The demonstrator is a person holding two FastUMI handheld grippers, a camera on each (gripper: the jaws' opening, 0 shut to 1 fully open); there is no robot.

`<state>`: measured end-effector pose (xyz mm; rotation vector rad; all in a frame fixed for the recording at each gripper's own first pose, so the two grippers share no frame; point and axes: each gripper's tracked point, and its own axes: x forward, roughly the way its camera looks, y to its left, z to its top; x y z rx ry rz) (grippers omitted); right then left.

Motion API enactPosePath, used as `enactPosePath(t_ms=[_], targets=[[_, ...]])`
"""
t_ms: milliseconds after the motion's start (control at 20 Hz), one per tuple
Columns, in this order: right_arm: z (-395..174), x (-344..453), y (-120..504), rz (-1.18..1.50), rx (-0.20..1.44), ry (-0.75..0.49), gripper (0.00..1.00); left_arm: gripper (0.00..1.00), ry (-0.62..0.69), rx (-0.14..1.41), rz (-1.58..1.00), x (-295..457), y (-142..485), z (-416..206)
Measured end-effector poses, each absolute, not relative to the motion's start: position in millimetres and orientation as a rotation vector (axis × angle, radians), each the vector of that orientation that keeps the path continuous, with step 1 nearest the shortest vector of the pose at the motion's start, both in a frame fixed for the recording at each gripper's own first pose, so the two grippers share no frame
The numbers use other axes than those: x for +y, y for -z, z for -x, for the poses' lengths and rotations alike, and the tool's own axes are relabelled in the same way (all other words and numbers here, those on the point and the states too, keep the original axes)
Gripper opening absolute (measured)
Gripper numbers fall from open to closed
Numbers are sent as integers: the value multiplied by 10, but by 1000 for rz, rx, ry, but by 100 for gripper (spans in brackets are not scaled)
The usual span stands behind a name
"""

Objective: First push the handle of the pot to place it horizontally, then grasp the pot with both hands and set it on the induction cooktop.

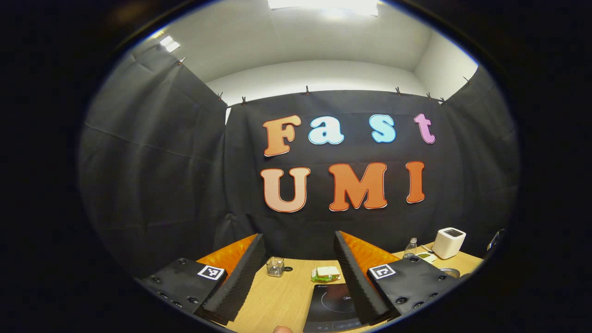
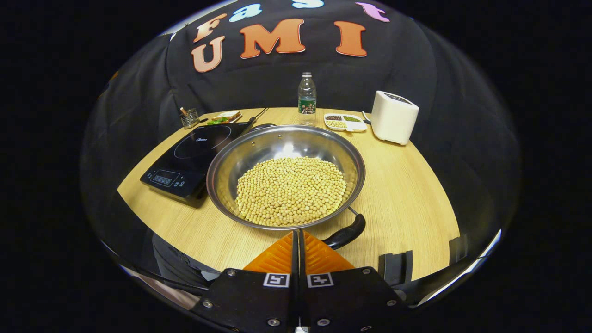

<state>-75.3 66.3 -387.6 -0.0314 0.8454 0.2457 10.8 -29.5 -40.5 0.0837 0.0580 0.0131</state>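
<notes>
Right gripper view, tongs: the right gripper (image 2: 298, 240) has its orange fingers pressed together, nothing between them, tips just short of the pot's rim
Handle: the black handle (image 2: 344, 235) sticks out from the pot's near edge, slanting off to the right of those tips
Pot: the steel pot (image 2: 285, 176) sits on the wooden table (image 2: 407, 194), full of yellow beans (image 2: 290, 189), touching or just beside the induction cooktop (image 2: 192, 157) on its left
Far side: bottle (image 2: 306, 98), divided dish (image 2: 345, 121), white box (image 2: 393, 116)
Left gripper view, tongs: the left gripper (image 1: 300, 273) is held wide apart above the table, empty, cooktop below it
</notes>
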Motion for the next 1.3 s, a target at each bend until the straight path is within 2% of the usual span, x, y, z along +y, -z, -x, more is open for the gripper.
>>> enactPosePath(t_ms=[750, 1300], targets=[[483, 239, 3899, 18, 831, -118, 0, 99, -40, 49, -86, -162, 386, -97], [256, -296, 3936, 56, 817, 30, 0, 99, -39, 52, -82, -207, 410, -159]])
